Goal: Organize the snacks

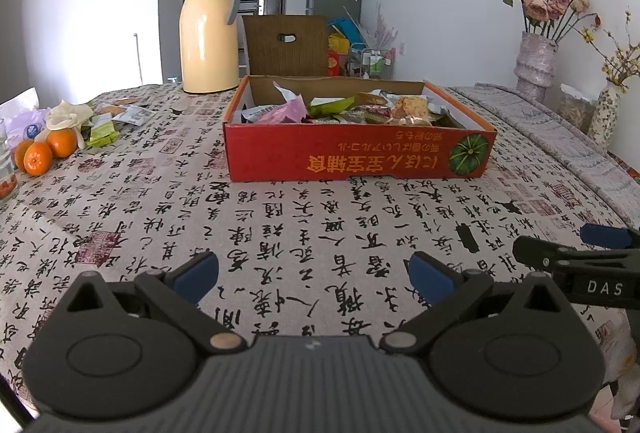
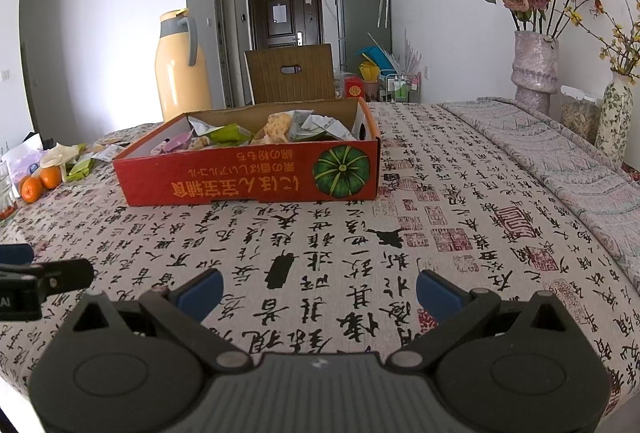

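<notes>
A table (image 1: 132, 201) under a cloth printed with black calligraphy fills both views. On it, well ahead of both tools, sits a shallow red cardboard box (image 1: 352, 155) with a green pumpkin picture on its front wall, and wrapped snacks (image 1: 352, 109) are heaped inside it. Behind the box stands a tall cream thermos jug (image 1: 208, 33) with a grey handle. Far to the left lie more loose snack packets (image 1: 120, 117) beside three oranges (image 1: 44, 153).

The left gripper (image 1: 314, 273) hovers low over bare cloth with its blue-padded fingers spread wide and nothing between them; the box lies straight ahead of it. The right gripper (image 2: 318, 291) is likewise spread and empty, with the box ahead and to its left.

The left view shows the box's contents more fully and the tip of the right gripper at its right edge. The right view shows the box's right end wall and a pink vase (image 2: 534, 71) of dried roses more clearly.
</notes>
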A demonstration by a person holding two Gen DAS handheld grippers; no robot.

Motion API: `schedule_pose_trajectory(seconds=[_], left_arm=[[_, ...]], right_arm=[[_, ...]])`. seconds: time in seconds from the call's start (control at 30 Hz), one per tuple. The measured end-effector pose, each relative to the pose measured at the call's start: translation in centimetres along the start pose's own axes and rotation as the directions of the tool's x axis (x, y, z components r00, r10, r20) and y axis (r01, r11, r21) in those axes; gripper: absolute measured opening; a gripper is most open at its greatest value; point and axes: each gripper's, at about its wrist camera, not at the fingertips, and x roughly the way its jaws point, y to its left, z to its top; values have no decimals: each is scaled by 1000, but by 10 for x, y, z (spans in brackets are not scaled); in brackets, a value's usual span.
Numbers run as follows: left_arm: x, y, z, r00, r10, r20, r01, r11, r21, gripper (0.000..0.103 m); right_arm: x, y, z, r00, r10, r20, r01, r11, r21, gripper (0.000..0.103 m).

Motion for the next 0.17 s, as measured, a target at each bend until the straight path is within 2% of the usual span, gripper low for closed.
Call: schedule_pose_trajectory(seconds=[0.17], left_arm=[[0, 0, 0, 1000, -11, -2, 11, 1000, 5, 103]], right_arm=[[0, 0, 0, 1000, 0, 0, 0, 1000, 1, 103]])
